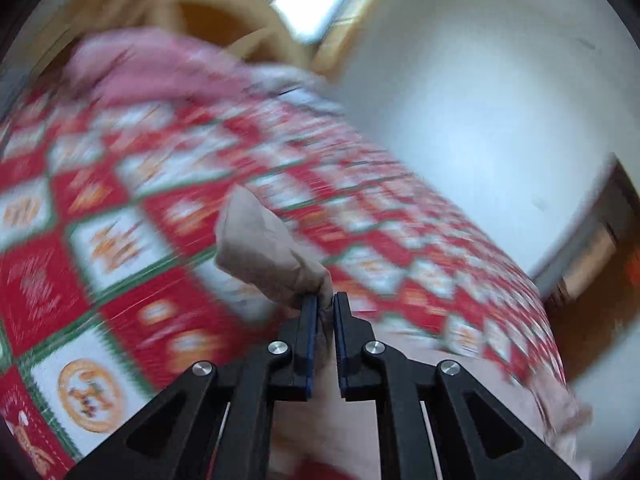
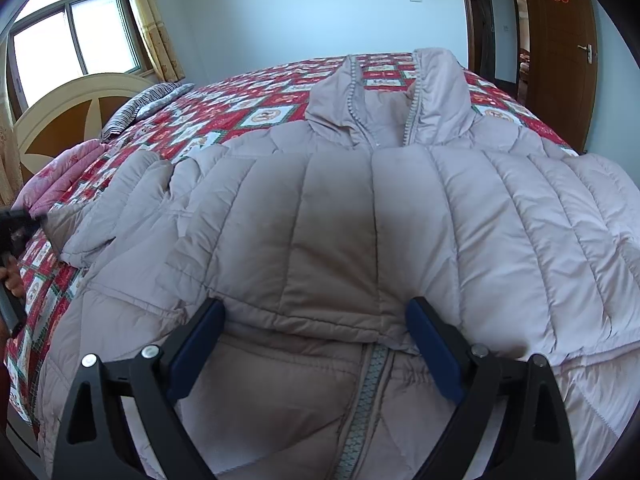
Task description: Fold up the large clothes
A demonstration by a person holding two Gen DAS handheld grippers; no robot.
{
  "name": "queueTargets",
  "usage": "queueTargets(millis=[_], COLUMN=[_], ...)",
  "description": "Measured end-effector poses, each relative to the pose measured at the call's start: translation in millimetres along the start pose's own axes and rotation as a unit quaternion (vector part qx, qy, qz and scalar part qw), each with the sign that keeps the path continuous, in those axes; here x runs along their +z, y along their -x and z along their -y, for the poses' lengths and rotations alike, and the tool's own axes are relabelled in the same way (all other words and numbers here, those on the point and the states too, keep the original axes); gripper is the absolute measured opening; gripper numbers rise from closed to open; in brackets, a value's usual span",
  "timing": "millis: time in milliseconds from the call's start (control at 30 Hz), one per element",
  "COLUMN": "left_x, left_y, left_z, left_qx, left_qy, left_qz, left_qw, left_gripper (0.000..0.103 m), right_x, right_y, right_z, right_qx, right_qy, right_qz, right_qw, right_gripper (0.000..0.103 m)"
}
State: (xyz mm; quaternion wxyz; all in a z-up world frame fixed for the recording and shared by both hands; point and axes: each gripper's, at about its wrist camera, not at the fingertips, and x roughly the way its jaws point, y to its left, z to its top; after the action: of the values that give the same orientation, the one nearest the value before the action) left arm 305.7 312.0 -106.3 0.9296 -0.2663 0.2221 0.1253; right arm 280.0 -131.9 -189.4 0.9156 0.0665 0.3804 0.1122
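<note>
Item one, the bed (image 2: 256,116): I see it filling both views under a red, white and green patchwork bedspread (image 1: 120,248), with a cream and brown headboard (image 2: 60,120) at about 10 o'clock in my right wrist view. A striped pillow (image 2: 144,108) and a folded pink quilt (image 2: 68,172) lie beside that headboard.

Item two, the puffer jacket (image 2: 360,220): pale mauve, quilted in vertical channels, spread flat on the bedspread and covering the centre and the whole 3 o'clock side of my right wrist view. Its collar (image 2: 400,92) points to 12 o'clock, the zipper (image 2: 368,392) runs down to 6 o'clock, and the lower hem is turned up over the body.

Item three, the jacket's sleeve (image 2: 120,208): it reaches out toward 9 o'clock, and its cuff (image 1: 272,252) sits raised off the bedspread in my blurred left wrist view.

Item four, my right hand-held gripper (image 2: 316,344): fingers wide apart, low over the jacket front, gripping nothing.

Item five, my left hand-held gripper (image 1: 326,320): fingers brought together, pinching the cuff fabric between the pads. It appears at the 9 o'clock edge of my right wrist view.

Item six, a brown door (image 2: 560,52) at 2 o'clock.
</note>
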Motion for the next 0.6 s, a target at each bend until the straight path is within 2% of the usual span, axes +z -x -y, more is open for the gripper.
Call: queueTargets(millis=[67, 100, 167, 233, 333, 367, 400, 500, 567, 600], left_x=[-6.5, -13.4, -38.2, -63.8, -118.0, -136.0, -155.7, -196.7, -207.2, -205.7], left_y=[20.6, 30.8, 53.1, 68.2, 80.4, 79.3, 74.9, 62.9, 62.3, 64.1], left_z=[52.3, 78.4, 132.6, 170.8, 219.0, 229.2, 237.1, 240.4, 225.8, 213.8], left_qx=[-0.057, -0.089, -0.156, -0.196, -0.258, -0.265, -0.255, -0.217, -0.218, -0.216], left_qy=[-0.070, -0.105, -0.176, -0.229, -0.289, -0.309, -0.333, -0.375, -0.356, -0.335], left_qz=[0.018, 0.023, 0.026, 0.017, -0.032, -0.051, -0.070, -0.125, -0.156, -0.162], left_qw=[0.9957, 0.9902, 0.9717, 0.9533, 0.9214, 0.9121, 0.9050, 0.8923, 0.8955, 0.9025], left_gripper=[0.006, 0.005, 0.005, 0.005, 0.005, 0.005, 0.005, 0.005, 0.005, 0.006], right_x=[-0.5, -0.5, -0.6, -0.9, -1.7, -2.1, -2.3, -2.3, -2.2, -2.2], right_y=[0.9, 1.3, 2.3, 3.7, 7.0, 8.4, 9.2, 10.1, 10.2, 10.3], right_z=[3.0, 4.5, 6.1, 7.8, 13.7, 16.9, 18.8, 22.2, 21.4, 21.2], right_qx=[0.005, 0.006, 0.009, 0.012, 0.021, 0.025, 0.028, 0.034, 0.033, 0.034], right_qy=[-0.005, -0.007, -0.012, -0.015, -0.028, -0.035, -0.040, -0.050, -0.049, -0.049], right_qz=[0.002, 0.003, 0.004, 0.007, 0.014, 0.017, 0.019, 0.021, 0.020, 0.020], right_qw=[1.000, 1.000, 1.000, 1.000, 0.999, 0.999, 0.999, 0.998, 0.998, 0.998], right_gripper=[0.095, 0.095, 0.095, 0.095, 0.095, 0.095, 0.095, 0.095, 0.095, 0.095])
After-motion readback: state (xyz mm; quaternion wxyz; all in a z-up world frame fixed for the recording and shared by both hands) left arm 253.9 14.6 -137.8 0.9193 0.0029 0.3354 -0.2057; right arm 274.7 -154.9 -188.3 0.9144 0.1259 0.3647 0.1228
